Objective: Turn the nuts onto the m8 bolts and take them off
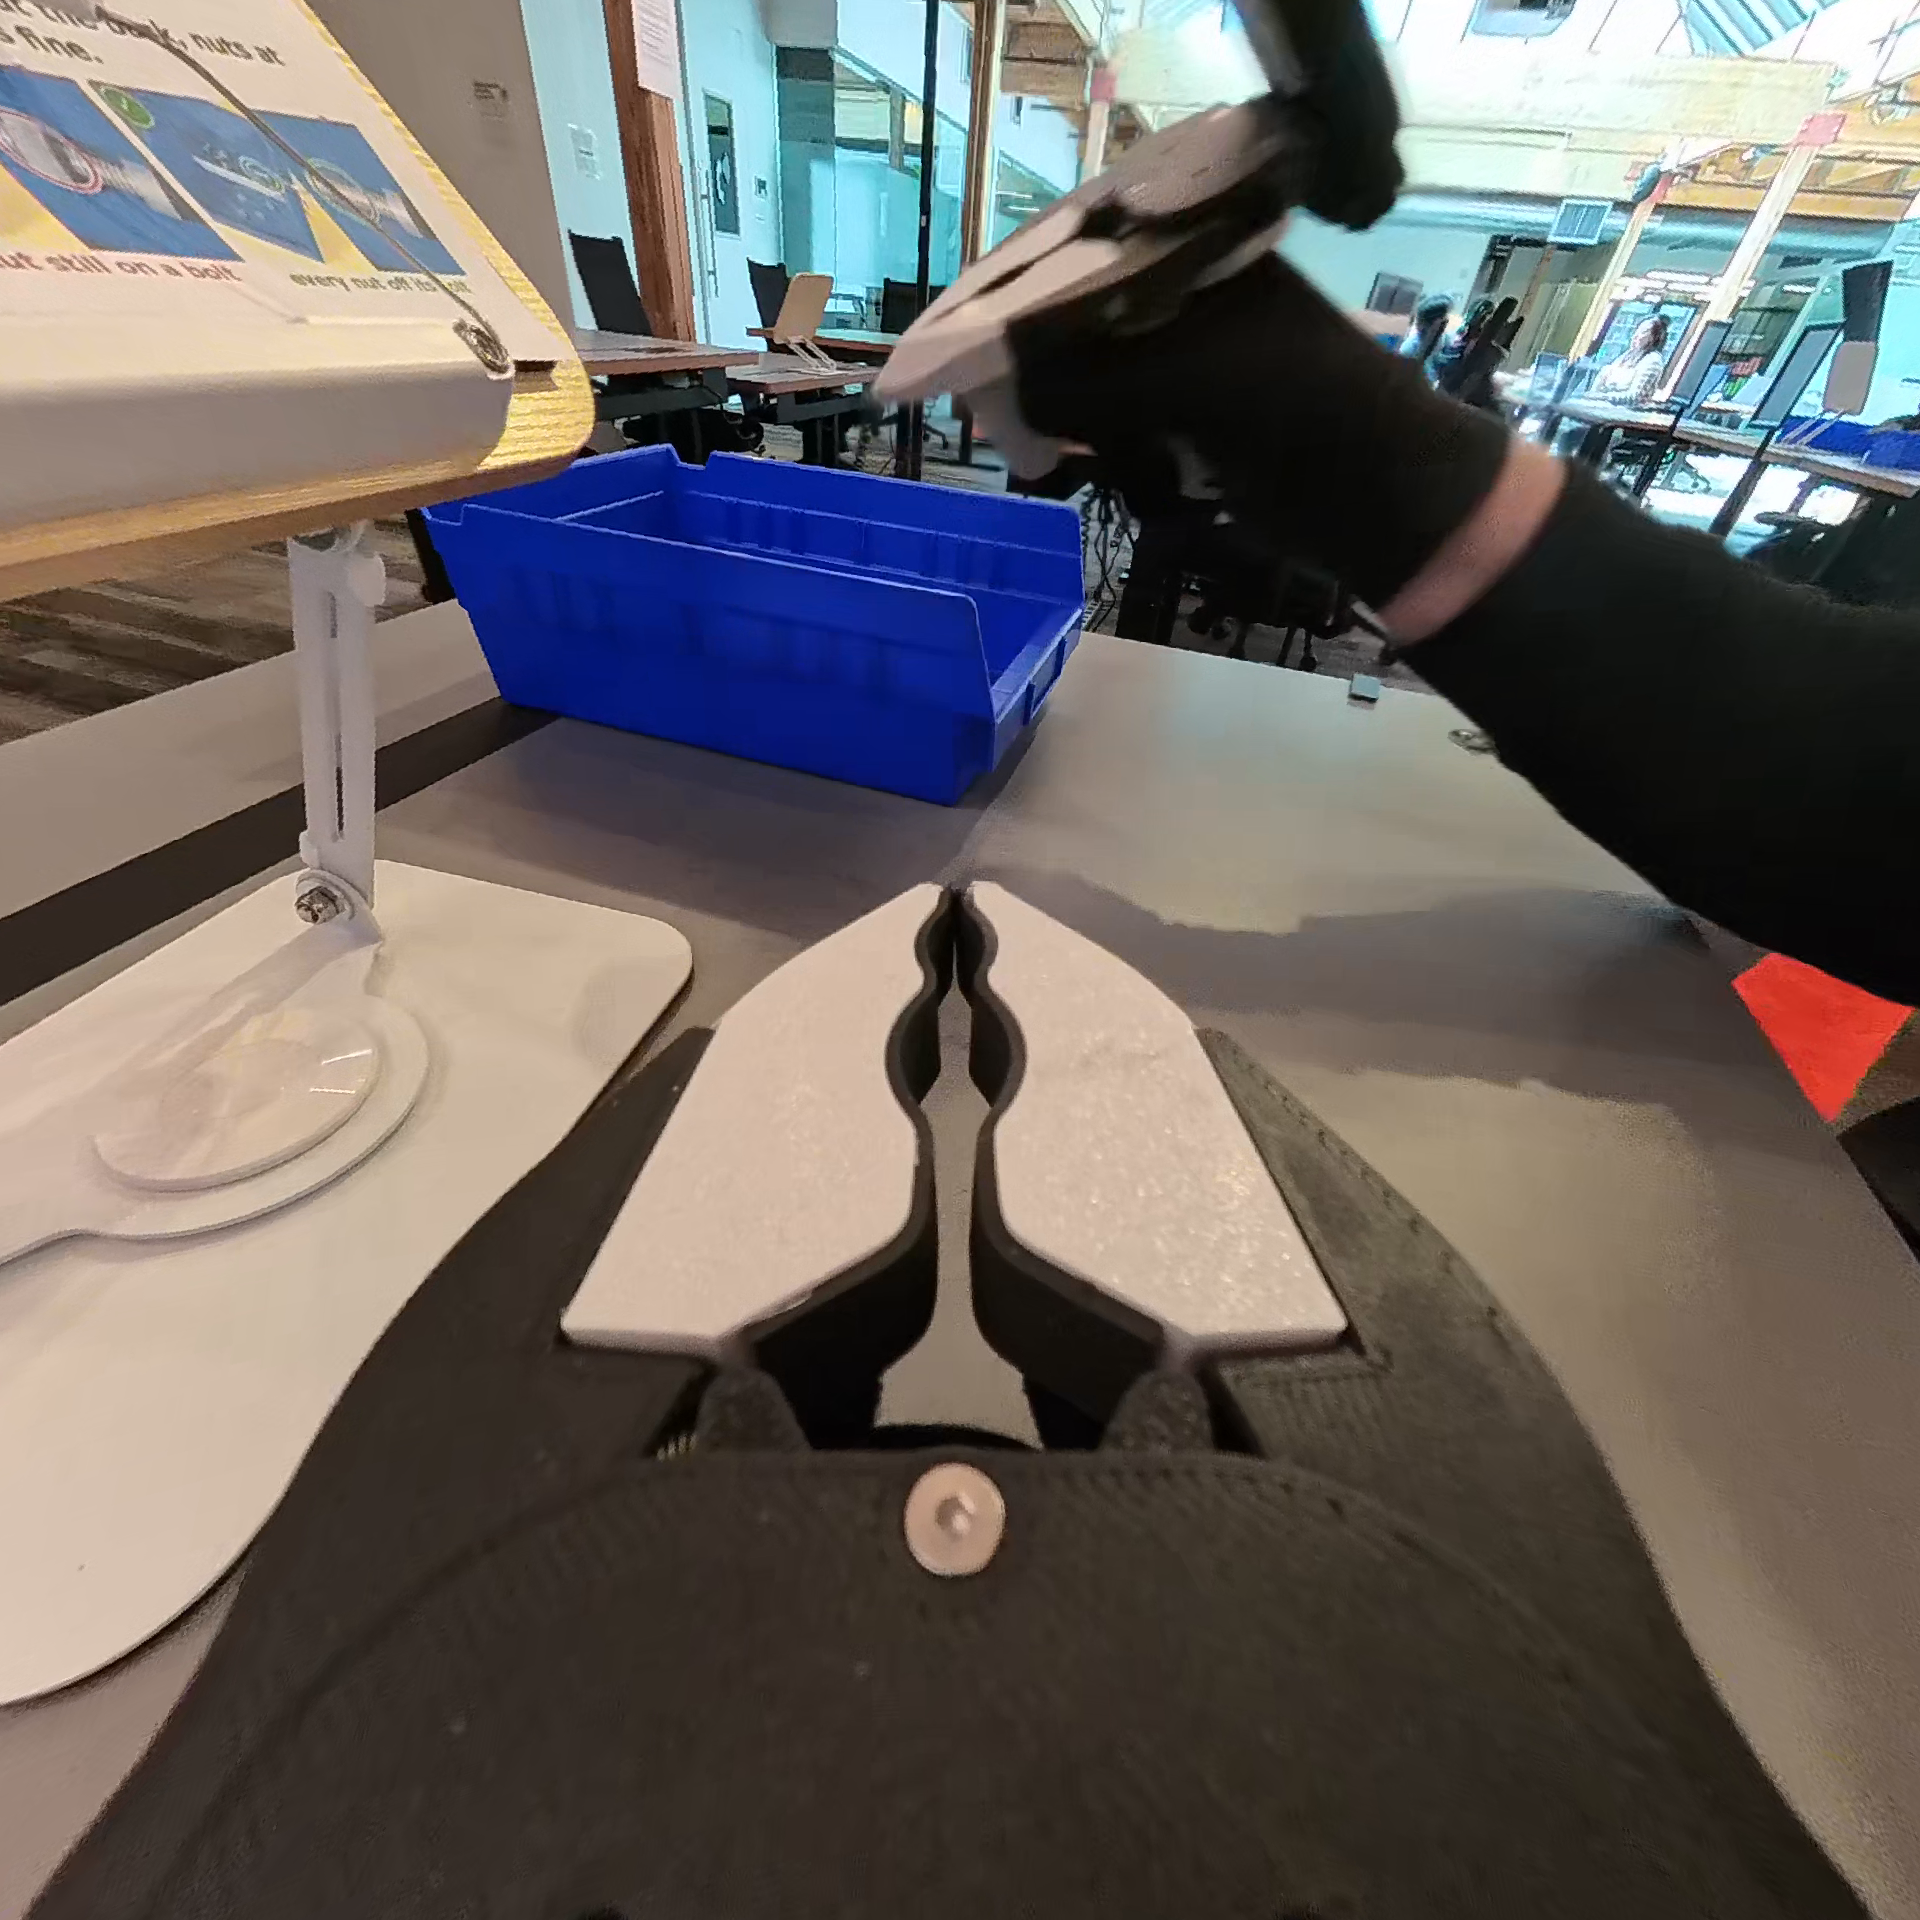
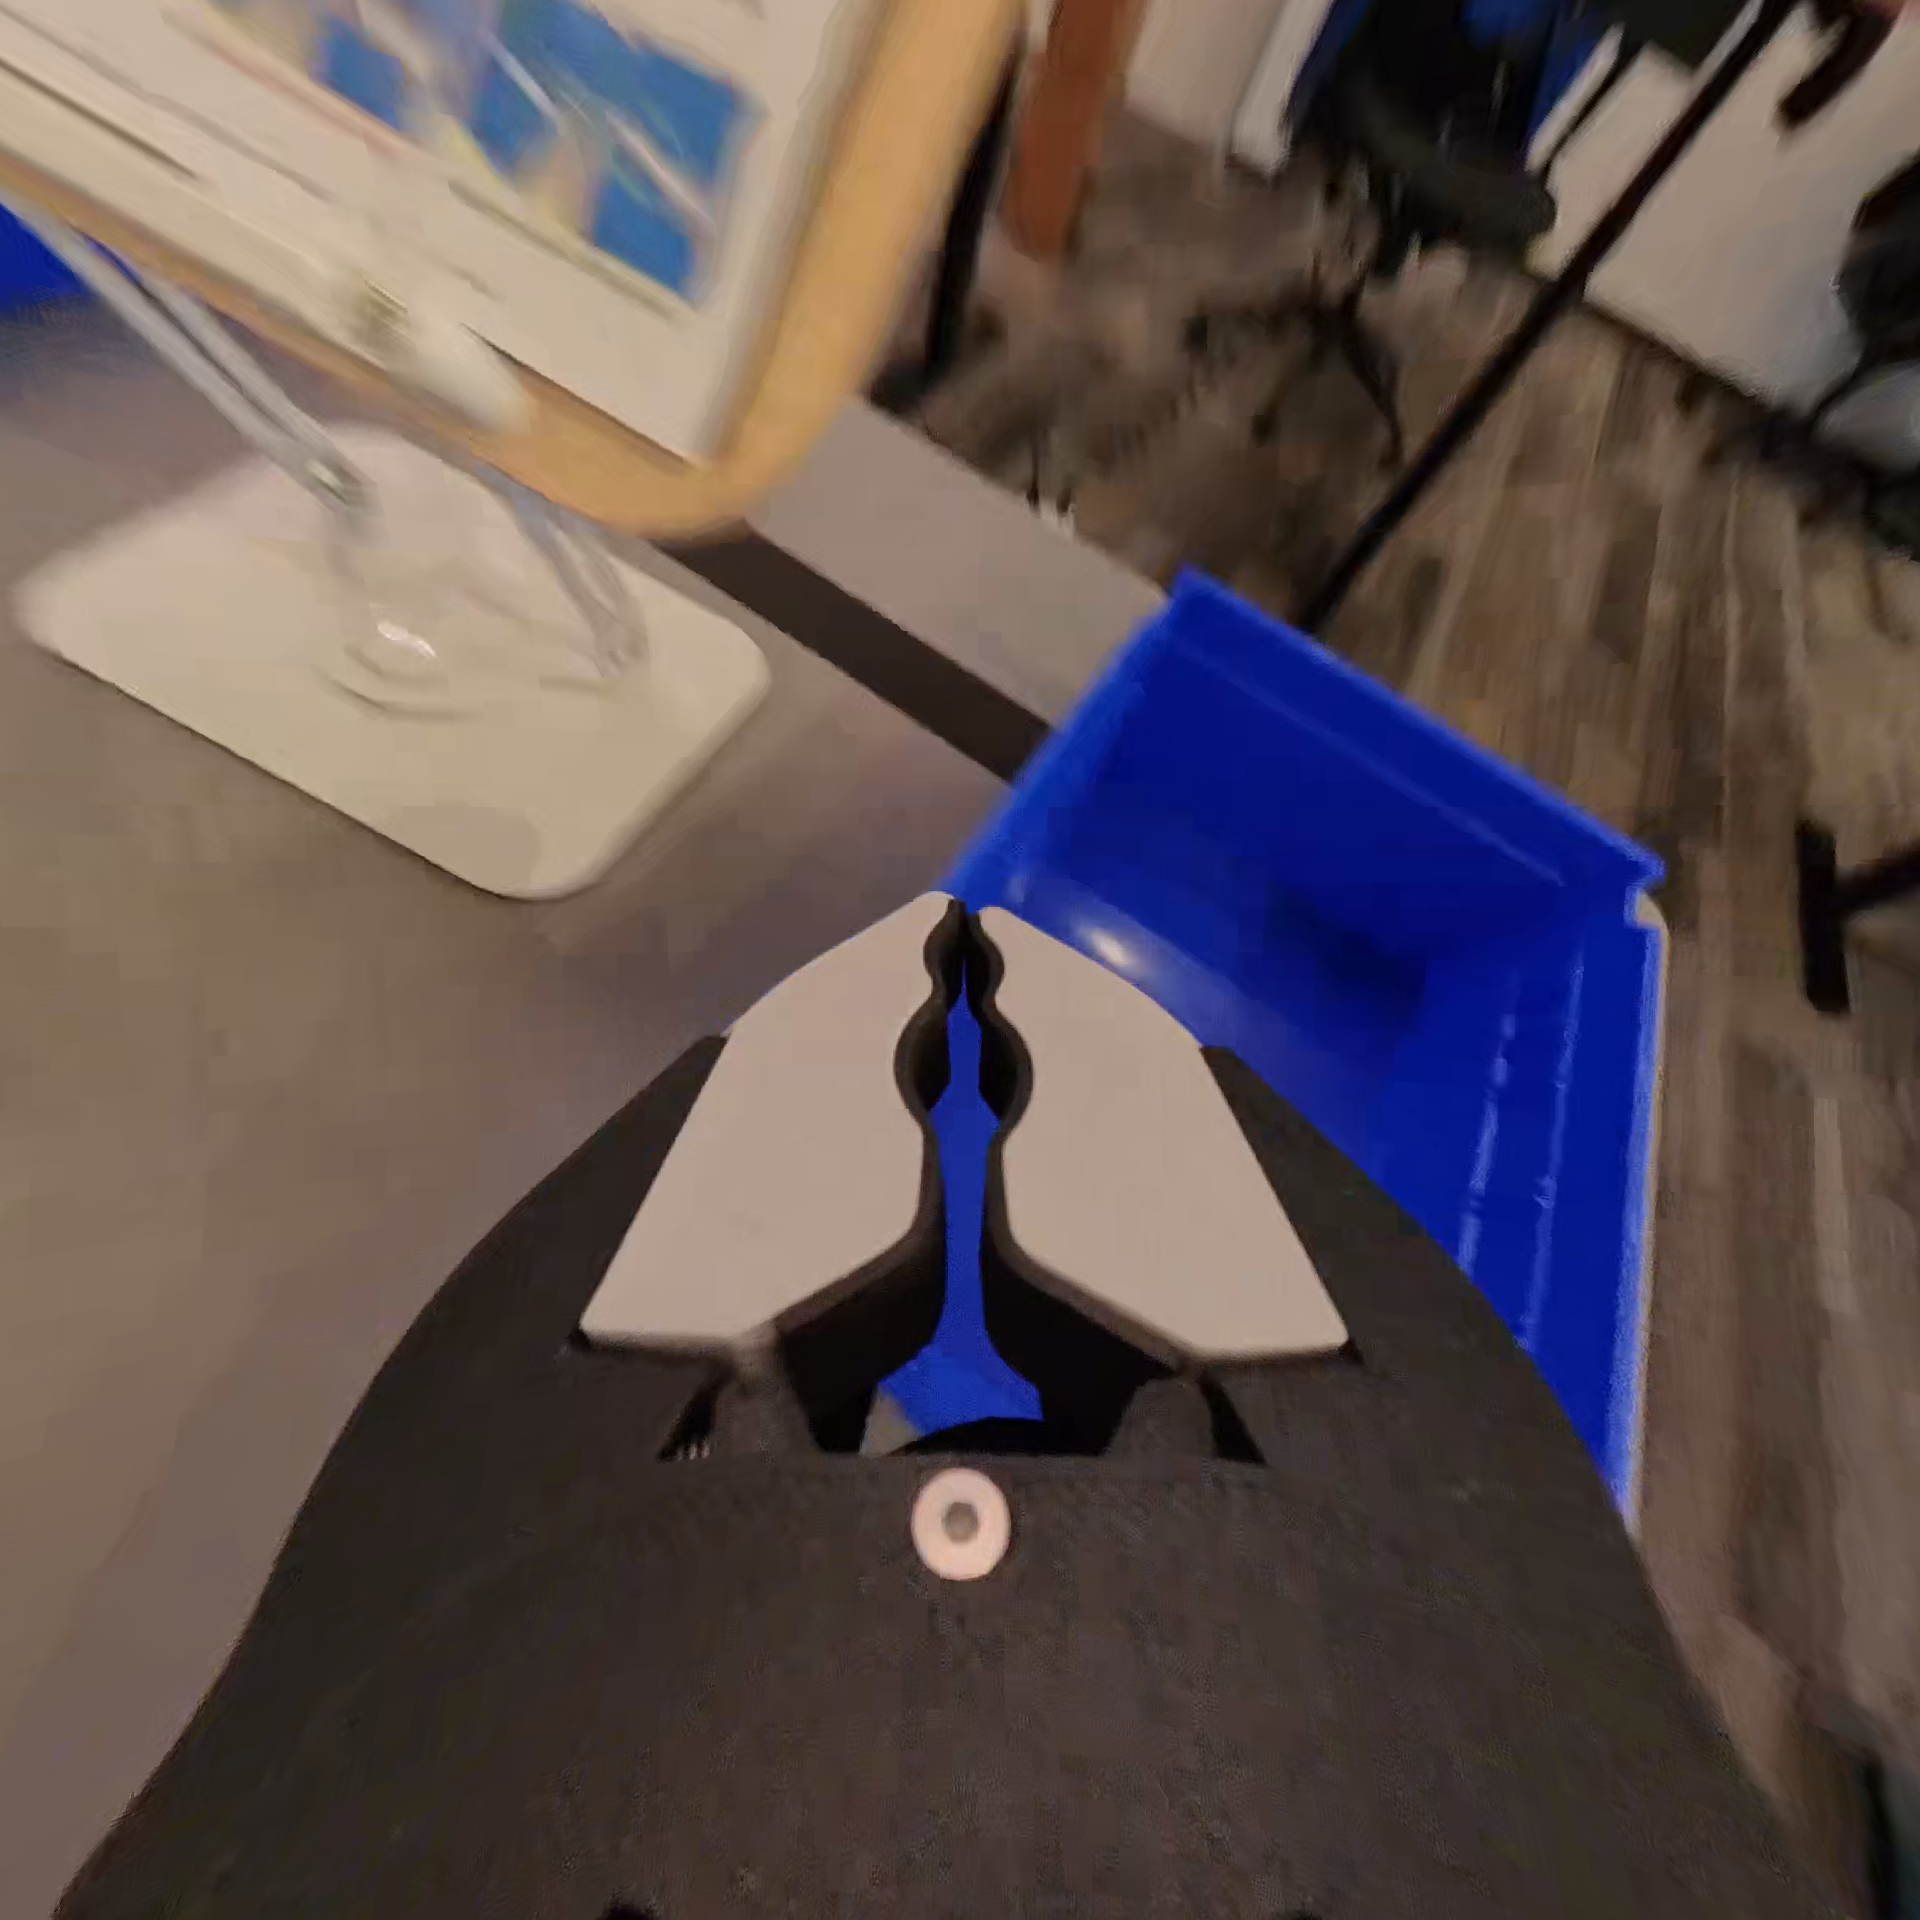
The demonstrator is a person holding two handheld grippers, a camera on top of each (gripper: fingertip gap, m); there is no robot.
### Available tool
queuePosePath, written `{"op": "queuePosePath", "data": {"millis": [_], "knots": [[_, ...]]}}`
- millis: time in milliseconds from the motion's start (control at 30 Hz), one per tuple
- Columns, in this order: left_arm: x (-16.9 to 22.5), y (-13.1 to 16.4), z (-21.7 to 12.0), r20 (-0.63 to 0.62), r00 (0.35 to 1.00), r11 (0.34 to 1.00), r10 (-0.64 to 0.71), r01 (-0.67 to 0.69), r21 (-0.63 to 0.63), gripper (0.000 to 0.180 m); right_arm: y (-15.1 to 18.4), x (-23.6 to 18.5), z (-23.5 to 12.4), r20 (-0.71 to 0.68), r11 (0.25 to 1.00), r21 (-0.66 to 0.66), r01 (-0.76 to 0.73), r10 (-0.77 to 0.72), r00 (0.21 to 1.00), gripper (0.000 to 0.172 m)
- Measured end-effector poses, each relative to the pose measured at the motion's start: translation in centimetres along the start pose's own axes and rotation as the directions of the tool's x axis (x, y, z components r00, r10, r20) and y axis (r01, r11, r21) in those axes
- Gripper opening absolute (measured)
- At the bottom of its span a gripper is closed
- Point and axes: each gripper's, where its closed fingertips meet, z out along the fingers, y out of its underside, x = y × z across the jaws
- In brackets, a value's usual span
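Grey table (image 1: 1299, 748) bears one blue bin (image 1: 769, 634), one stand (image 1: 312, 987).

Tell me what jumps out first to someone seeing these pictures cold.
The bright blue bin at the far side of the grey table, with no contents showing. Next, the white stand on the left with its tilted instruction board. Last, the right tool raised over the bin in a black-gloved hand.

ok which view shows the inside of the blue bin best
The right wrist view: it looks down into the blue bin, so its floor and inner walls show, though blurred. The left wrist view shows the bin sharper but side-on, mostly its outer wall and rim, with the floor hidden.
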Motion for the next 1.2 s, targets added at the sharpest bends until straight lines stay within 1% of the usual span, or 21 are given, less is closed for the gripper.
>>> {"op": "queuePosePath", "data": {"millis": [67,133,167,200,267,367,433,500,600,667,733,800,900,967,1033,1100,1133,1200], "knots": [[0.0,0.0,0.0,0.006,1.000,1.000,0.009,-0.009,-0.005,0.000,-2.2,-4.9,-1.9,0.090,0.991,0.135,0.006,-0.018,0.996,0.000],[-0.1,-0.1,-0.1,0.022,1.000,1.000,0.018,-0.018,-0.004,0.000,-3.2,-9.2,-2.5,0.143,0.975,0.223,-0.013,-0.020,0.990,0.000],[-0.1,-0.1,-0.2,0.028,0.999,1.000,0.019,-0.019,-0.002,0.000,-3.6,-11.3,-2.5,0.194,0.962,0.268,-0.049,-0.004,0.981,0.000],[-0.1,-0.2,-0.4,0.039,0.999,1.000,0.019,-0.019,0.000,0.000,-3.9,-13.1,-2.1,0.237,0.949,0.303,-0.093,0.020,0.971,0.000],[-0.4,-0.2,-0.8,0.069,0.997,1.000,0.025,-0.025,0.002,0.000,-3.8,-16.2,-0.6,0.275,0.931,0.343,-0.127,0.029,0.961,0.000],[-0.7,-0.2,-1.4,0.102,0.995,1.000,0.020,-0.021,0.008,0.000,-2.6,-19.8,2.9,0.327,0.931,0.334,-0.149,0.034,0.944,0.000],[-1.1,-0.4,-1.8,0.125,0.992,1.000,0.018,-0.021,0.017,0.000,-1.6,-21.1,5.0,0.400,0.930,0.285,-0.231,0.103,0.911,0.000],[-1.4,-0.7,-2.1,0.139,0.990,0.999,0.013,-0.017,0.030,0.000,-0.5,-21.5,6.5,0.412,0.943,0.248,-0.220,0.103,0.905,0.000],[-1.8,-1.2,-2.8,0.170,0.985,0.999,0.023,-0.030,0.043,0.000,-0.4,-21.2,6.5,0.437,0.932,0.256,-0.258,0.126,0.890,0.000],[-2.2,-1.9,-3.9,0.208,0.978,0.997,0.036,-0.048,0.057,0.000,-0.2,-20.8,6.5,0.407,0.940,0.266,-0.214,0.091,0.909,0.000],[-2.9,-3.1,-5.7,0.252,0.967,0.994,0.037,-0.062,0.092,0.000,-0.1,-20.9,6.4,0.388,0.946,0.279,-0.167,0.048,0.920,0.000],[-4.8,-4.2,-8.4,0.340,0.939,0.992,0.038,-0.076,0.100,0.000,0.1,-21.3,6.4,0.387,0.949,0.282,-0.139,0.020,0.922,0.000],[-8.7,-6.6,-13.9,0.482,0.876,0.990,0.029,-0.093,0.109,0.000,0.2,-22.0,6.3,0.388,0.955,0.282,-0.096,-0.022,0.921,0.000],[-11.6,-8.4,-17.4,0.551,0.833,0.991,0.048,-0.110,0.080,0.000,0.3,-22.3,6.3,0.398,0.956,0.281,-0.089,-0.031,0.917,0.000],[-15.0,-9.4,-20.0,0.587,0.804,0.995,0.092,-0.094,-0.028,0.000,0.3,-22.4,6.4,0.407,0.956,0.277,-0.094,-0.028,0.913,0.000],[-19.4,-9.5,-22.2,0.634,0.753,0.980,0.176,-0.074,-0.184,0.000,0.3,-22.4,6.4,0.413,0.956,0.276,-0.099,-0.025,0.910,0.000],[-21.8,-9.0,-23.2,0.649,0.732,0.964,0.207,-0.039,-0.264,0.000,0.3,-22.4,6.4,0.416,0.956,0.274,-0.100,-0.024,0.909,0.000],[-25.9,-6.7,-24.2,0.642,0.746,0.922,0.174,0.104,-0.372,0.007,0.4,-22.6,6.4,0.420,0.958,0.270,-0.095,-0.028,0.907,0.000]]}}
